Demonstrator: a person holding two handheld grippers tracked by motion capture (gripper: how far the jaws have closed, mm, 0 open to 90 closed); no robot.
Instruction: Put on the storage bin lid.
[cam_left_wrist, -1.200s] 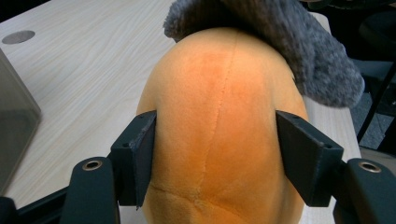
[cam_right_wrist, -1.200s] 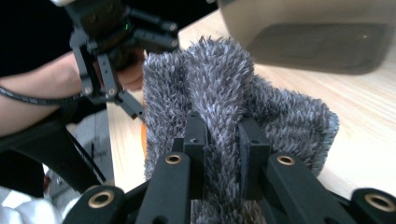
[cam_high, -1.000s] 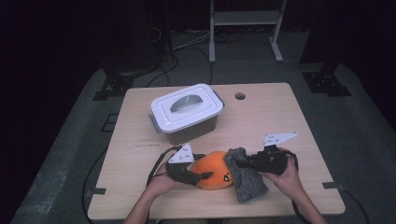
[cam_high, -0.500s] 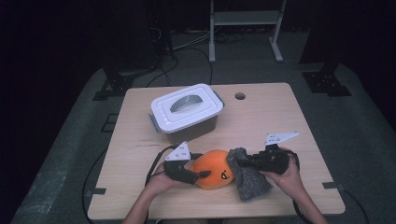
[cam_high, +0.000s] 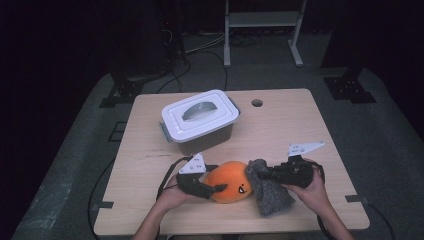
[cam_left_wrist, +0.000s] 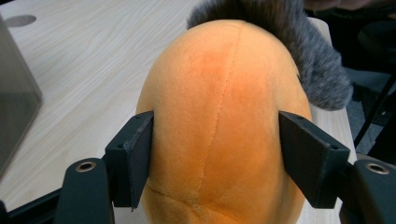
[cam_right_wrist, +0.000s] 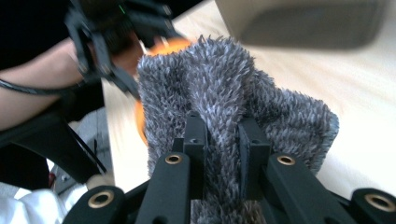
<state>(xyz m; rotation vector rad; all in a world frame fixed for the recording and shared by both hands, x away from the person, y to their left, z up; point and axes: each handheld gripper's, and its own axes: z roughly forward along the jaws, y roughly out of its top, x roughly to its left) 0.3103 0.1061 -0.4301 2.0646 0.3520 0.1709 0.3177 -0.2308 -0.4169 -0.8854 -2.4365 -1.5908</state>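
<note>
Your left gripper (cam_high: 212, 189) has shifted slightly, jaws seemingly clamped around the orange plush (cam_high: 231, 181) at the table's near edge to steady it, while your right gripper (cam_high: 261, 174) pinches the grey cloth (cam_high: 270, 192) beside it.

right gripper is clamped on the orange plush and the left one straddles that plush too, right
Not quite. The right gripper is clamped on the grey furry cloth, not the orange plush; the right gripper view shows its jaws pinching a fold. The left gripper does straddle the plush.
</note>
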